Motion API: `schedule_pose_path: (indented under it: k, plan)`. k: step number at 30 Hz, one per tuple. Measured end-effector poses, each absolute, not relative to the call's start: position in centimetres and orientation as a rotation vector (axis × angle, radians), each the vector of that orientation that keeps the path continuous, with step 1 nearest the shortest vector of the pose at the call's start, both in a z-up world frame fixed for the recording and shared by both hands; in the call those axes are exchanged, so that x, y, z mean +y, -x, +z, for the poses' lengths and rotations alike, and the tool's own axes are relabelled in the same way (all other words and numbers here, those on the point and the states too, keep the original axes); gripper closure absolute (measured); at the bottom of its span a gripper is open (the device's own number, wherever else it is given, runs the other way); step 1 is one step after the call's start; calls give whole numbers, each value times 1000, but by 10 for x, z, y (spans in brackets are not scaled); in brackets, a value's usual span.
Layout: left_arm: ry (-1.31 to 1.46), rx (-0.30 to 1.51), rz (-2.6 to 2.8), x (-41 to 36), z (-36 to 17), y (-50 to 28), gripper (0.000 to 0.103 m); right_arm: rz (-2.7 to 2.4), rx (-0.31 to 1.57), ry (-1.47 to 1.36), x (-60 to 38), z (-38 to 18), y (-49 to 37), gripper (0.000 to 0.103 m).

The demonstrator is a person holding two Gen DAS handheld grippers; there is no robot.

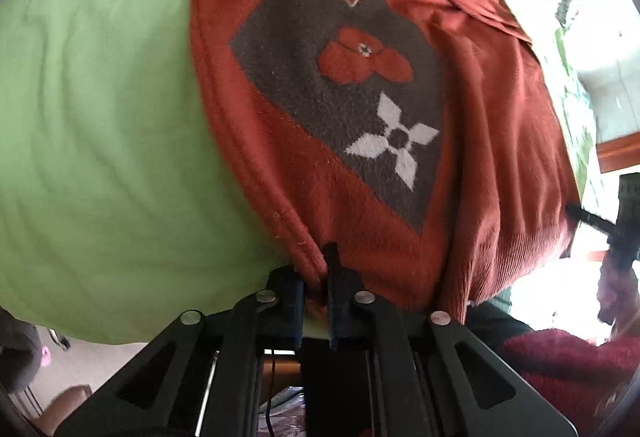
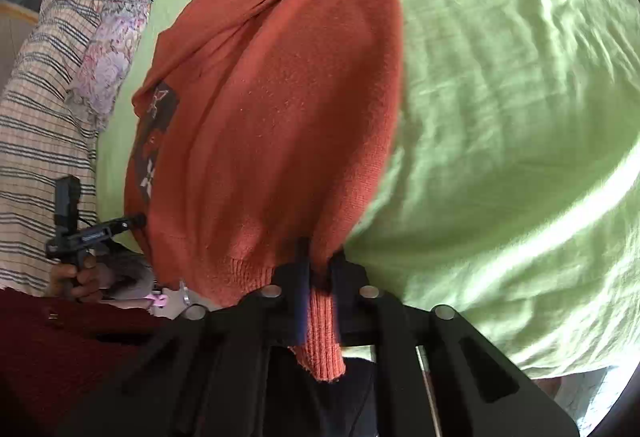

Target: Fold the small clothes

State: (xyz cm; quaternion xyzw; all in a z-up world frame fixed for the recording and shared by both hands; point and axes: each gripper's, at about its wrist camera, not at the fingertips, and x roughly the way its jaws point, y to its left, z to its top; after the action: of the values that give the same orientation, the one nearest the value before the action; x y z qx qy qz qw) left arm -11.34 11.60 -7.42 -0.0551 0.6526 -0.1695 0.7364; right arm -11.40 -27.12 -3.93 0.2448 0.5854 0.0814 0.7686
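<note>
A small rust-orange knitted sweater (image 1: pixel 360 97) with a grey patch of flower shapes lies on a green bedsheet (image 1: pixel 100 117). My left gripper (image 1: pixel 318 269) is shut on the sweater's near hem corner, with fabric pinched between its fingers. In the right wrist view the same sweater (image 2: pixel 272 117) shows its plain side, and my right gripper (image 2: pixel 320 269) is shut on the ribbed hem at the other corner; a strip of ribbing hangs down between the fingers. Each gripper appears in the other's view: the right gripper (image 1: pixel 576 215) at the sweater's right edge, the left gripper (image 2: pixel 140 221) at its left edge.
Floral and striped bedding (image 2: pixel 60 97) lies beside the green sheet (image 2: pixel 500 117). A person's hand (image 2: pixel 76 277) holds the left gripper's handle, and a dark red sleeve (image 2: pixel 60 337) fills the lower left. The bed's near edge and the floor (image 1: pixel 100 365) show below.
</note>
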Motion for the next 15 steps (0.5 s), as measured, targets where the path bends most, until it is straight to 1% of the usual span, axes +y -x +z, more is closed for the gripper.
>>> schedule_pose_path:
  k: [3, 6, 7, 8, 9, 11, 12, 13, 14, 15]
  plan:
    - [119, 1390, -398, 129, -63, 124, 98, 171, 1234, -562, -293, -30, 123, 94]
    - [211, 1399, -420, 144, -66, 127, 97, 133, 1192, -621, -316, -25, 129, 94]
    - [250, 1414, -424, 147, -70, 126, 93, 127, 1181, -649, -322, -26, 129, 94]
    - [298, 1445, -423, 148, -76, 125, 84, 132, 1181, -663, -324, -27, 127, 94]
    - [329, 1476, -429, 147, -82, 124, 67, 152, 1192, -678, -323, -31, 125, 94]
    - [379, 1532, -450, 139, -92, 125, 48, 179, 1229, -707, -319, -39, 120, 90]
    - [381, 1536, -455, 134, -94, 125, 44, 184, 1245, -720, -321, -42, 121, 90]
    - [364, 1533, -457, 129, -95, 126, 44, 193, 1262, -731, -320, -45, 121, 84]
    - [317, 1525, -461, 123, -95, 127, 42, 211, 1284, -739, -318, -49, 122, 79]
    - [289, 1521, -461, 118, -95, 128, 42, 229, 1290, -737, -315, -49, 123, 79]
